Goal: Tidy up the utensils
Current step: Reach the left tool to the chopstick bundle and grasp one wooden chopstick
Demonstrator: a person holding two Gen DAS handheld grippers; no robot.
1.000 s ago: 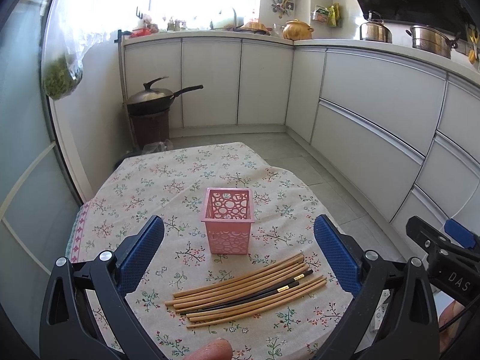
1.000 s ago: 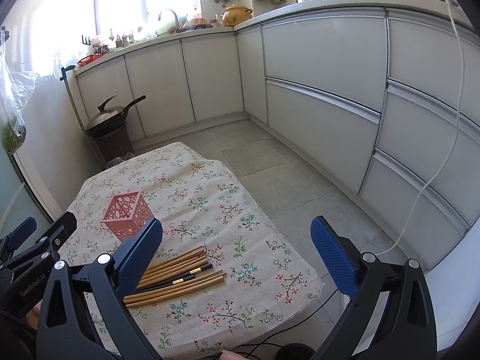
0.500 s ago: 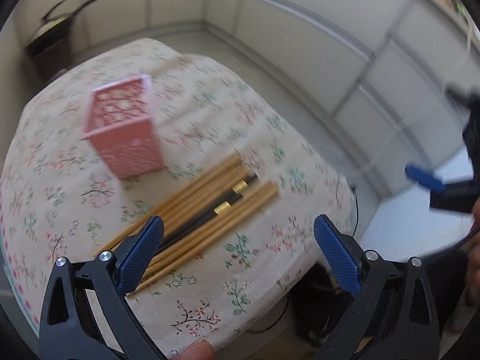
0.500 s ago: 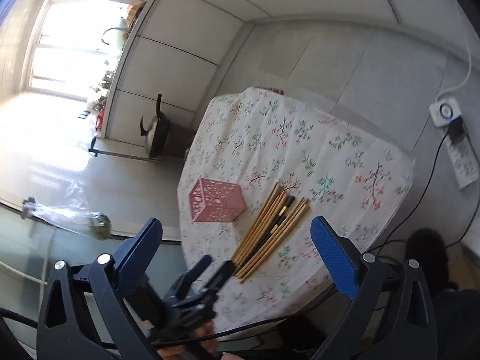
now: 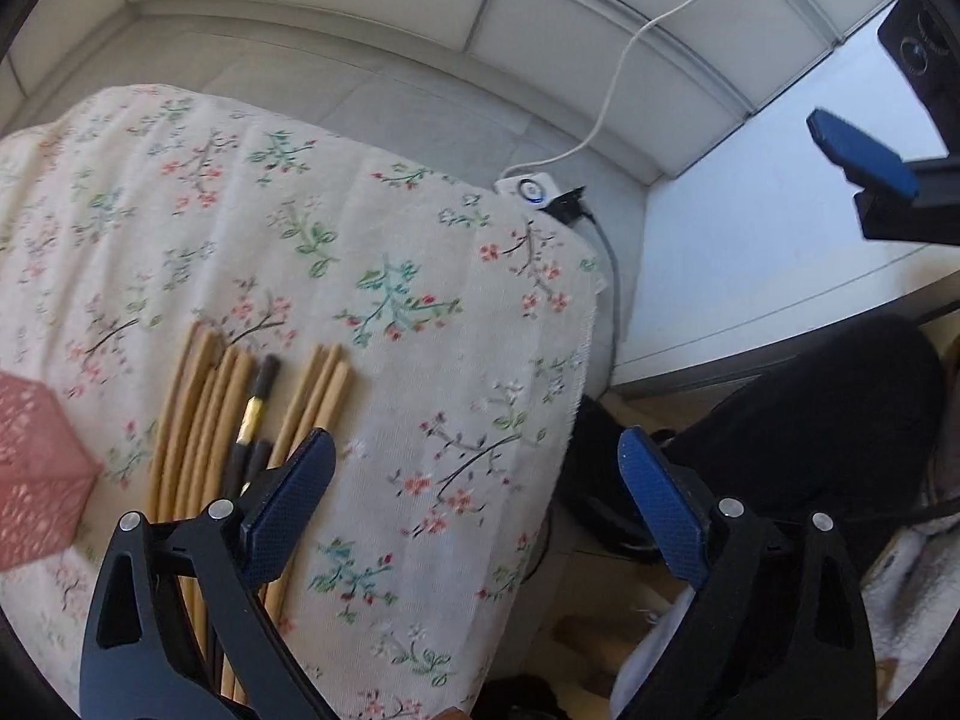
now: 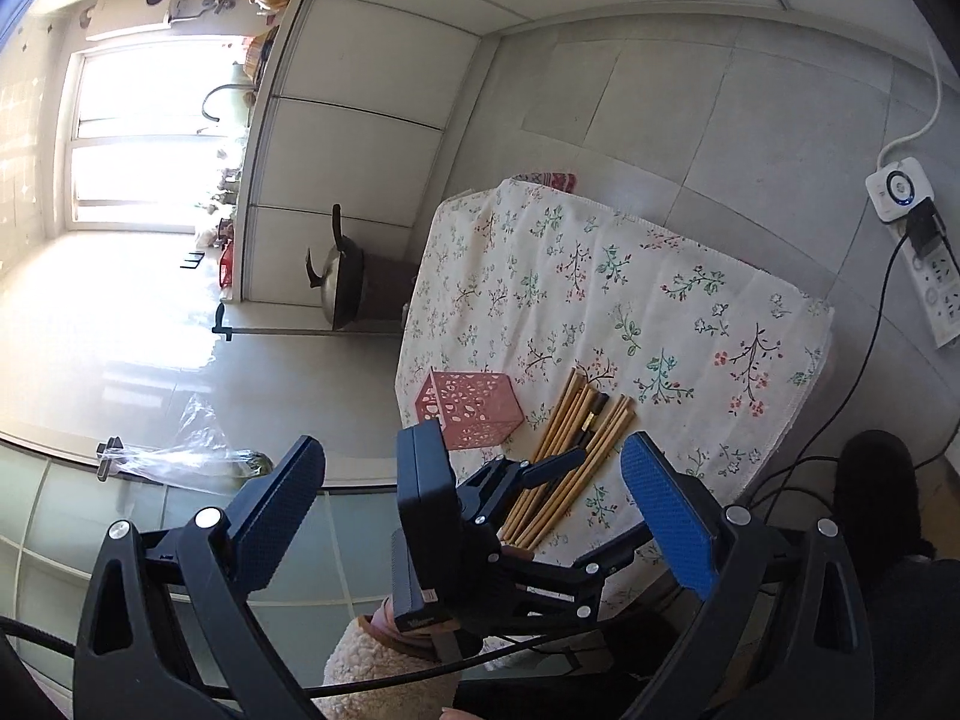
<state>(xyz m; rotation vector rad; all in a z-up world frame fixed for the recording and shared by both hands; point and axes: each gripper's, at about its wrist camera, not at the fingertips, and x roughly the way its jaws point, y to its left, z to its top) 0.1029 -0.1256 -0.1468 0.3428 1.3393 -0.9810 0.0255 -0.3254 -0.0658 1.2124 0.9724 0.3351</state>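
A bundle of wooden chopsticks [image 5: 204, 420] with a black pair [image 5: 255, 414] among them lies on the floral tablecloth [image 5: 390, 228]. A pink lattice basket [image 5: 30, 468] stands to their left. My left gripper [image 5: 474, 504] is open and empty, low over the near ends of the chopsticks. In the right wrist view the chopsticks [image 6: 576, 438] lie beside the basket [image 6: 471, 408], with the left gripper [image 6: 552, 498] above them. My right gripper [image 6: 474, 504] is open and empty, held high above the table.
The table's right edge [image 5: 576, 396] drops to a tiled floor with a white power strip [image 5: 531, 187] and cables. White cabinets [image 6: 360, 138] line the walls. A wok on a stand [image 6: 342, 282] sits beyond the table's far end.
Both grippers have tilted down and rolled. The left one has dropped closer to the chopsticks and swung right. The right one has risen and looks down on the table.
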